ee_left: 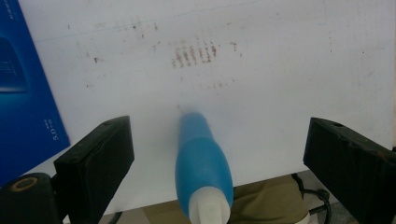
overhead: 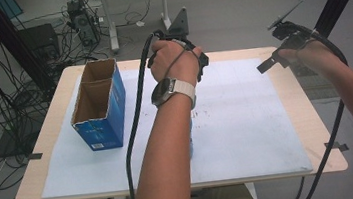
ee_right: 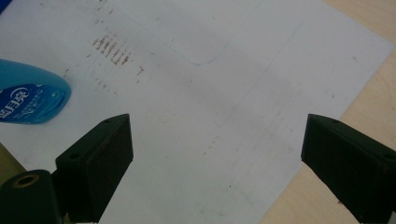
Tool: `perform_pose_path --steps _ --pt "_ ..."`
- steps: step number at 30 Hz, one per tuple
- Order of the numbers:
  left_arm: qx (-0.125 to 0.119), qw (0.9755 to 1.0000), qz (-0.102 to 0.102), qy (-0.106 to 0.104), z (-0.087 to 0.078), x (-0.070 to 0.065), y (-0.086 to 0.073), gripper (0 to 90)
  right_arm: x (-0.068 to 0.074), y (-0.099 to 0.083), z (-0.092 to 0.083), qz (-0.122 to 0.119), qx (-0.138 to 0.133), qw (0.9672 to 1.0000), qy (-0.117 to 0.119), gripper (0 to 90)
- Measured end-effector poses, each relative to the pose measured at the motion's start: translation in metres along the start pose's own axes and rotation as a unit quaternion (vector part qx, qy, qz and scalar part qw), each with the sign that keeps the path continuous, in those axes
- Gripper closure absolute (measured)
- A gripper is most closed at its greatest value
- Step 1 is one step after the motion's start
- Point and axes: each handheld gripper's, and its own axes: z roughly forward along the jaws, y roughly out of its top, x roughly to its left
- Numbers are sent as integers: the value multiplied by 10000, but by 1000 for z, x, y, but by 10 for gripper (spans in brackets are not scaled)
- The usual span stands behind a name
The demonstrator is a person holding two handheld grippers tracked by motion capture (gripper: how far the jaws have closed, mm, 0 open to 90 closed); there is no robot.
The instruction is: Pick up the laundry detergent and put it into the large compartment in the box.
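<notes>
A blue bottle [ee_left: 201,161] with a white cap lies on the white sheet [ee_left: 261,70], cap end toward the near table edge. My left gripper [ee_left: 218,128] hangs over it with both jaws wide apart and clear of the bottle on each side. In the high view the left gripper [overhead: 200,65] sits at the far middle of the table, and my forearm covers most of the bottle [overhead: 190,145]. My right gripper [overhead: 278,42] is raised over the far right corner, open and with nothing in it. The right gripper view has its jaws around [ee_right: 217,128] and the bottle's labelled body [ee_right: 30,100] at the left edge.
An open-topped blue cardboard box [overhead: 99,105] stands on the left of the sheet; its side shows as [ee_left: 23,93]. The sheet [overhead: 247,121] covers most of the wooden table [overhead: 318,128]. Cables trail from both grippers toward the near edge. Equipment and wires lie on the floor behind.
</notes>
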Motion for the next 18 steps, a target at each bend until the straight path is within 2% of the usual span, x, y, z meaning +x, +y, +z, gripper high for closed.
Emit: perform_pose_path --steps 18 --pt "0 10000 -15 -17 -2 1 -4 94 3 0 0 -7 17 10000 18 90"
